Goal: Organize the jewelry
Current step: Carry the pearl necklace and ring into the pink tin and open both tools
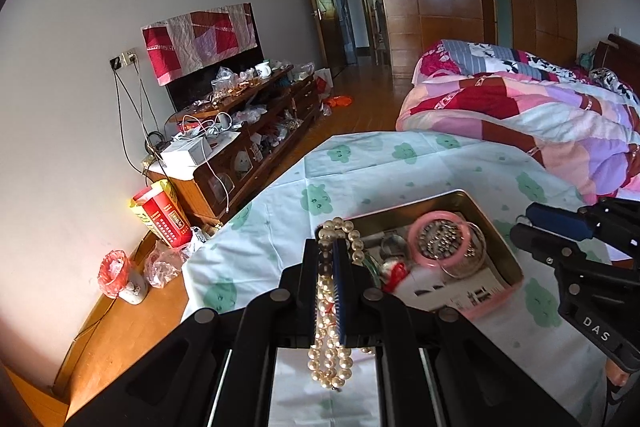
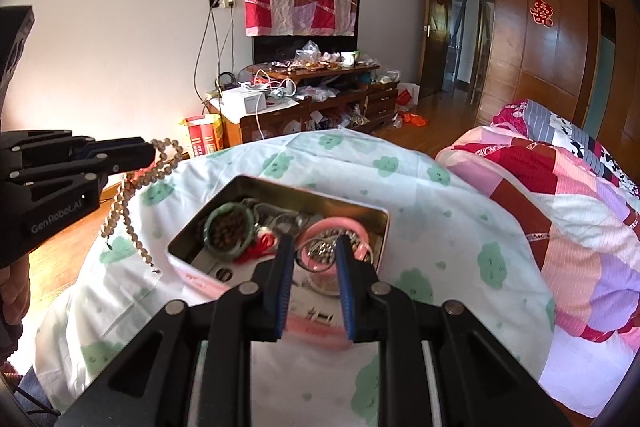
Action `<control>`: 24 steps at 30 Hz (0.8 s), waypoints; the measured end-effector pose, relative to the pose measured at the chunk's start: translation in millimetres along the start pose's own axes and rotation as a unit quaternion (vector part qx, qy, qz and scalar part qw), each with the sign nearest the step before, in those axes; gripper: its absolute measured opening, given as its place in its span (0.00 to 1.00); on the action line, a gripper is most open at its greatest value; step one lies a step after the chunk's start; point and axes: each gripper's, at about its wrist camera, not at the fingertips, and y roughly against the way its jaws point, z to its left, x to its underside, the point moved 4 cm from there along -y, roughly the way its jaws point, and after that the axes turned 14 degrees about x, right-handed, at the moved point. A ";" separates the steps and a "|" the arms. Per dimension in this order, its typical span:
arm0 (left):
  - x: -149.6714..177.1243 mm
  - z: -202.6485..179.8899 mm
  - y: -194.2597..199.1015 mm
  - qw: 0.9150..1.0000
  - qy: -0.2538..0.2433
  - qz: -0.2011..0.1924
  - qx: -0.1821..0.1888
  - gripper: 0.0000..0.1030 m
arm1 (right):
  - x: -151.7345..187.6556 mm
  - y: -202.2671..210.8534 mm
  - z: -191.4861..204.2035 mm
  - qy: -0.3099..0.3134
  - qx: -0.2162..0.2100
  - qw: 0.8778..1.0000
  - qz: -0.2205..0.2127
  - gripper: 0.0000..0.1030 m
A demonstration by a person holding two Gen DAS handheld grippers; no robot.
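With your left gripper (image 1: 334, 267) clamped on the pearls (image 1: 330, 307), held left of the tin (image 2: 384, 223), lower them in slowly while your right gripper (image 2: 314, 259) hovers open, empty.

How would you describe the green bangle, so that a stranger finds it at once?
On the bed's cloud-print sheet sits an open metal tin. Inside it, at the end away from the pink ring, lies the green bangle, circling small brown beads. It is the only green ring there.
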 end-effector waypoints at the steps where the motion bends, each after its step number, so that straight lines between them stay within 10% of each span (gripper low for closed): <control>1: -2.4 1.3 -3.6 1.000 0.001 0.002 -0.002 0.06 | -3.1 -3.9 -0.1 0.001 0.002 1.000 0.000 0.22; 20: 10.8 10.1 -82.1 0.998 0.022 0.052 0.004 0.07 | 2.4 -71.7 14.9 0.035 0.028 0.998 0.038 0.22; 24: 18.2 10.6 -84.3 0.998 0.022 0.060 -0.001 0.24 | 10.3 -75.0 16.1 0.037 0.027 0.998 0.045 0.29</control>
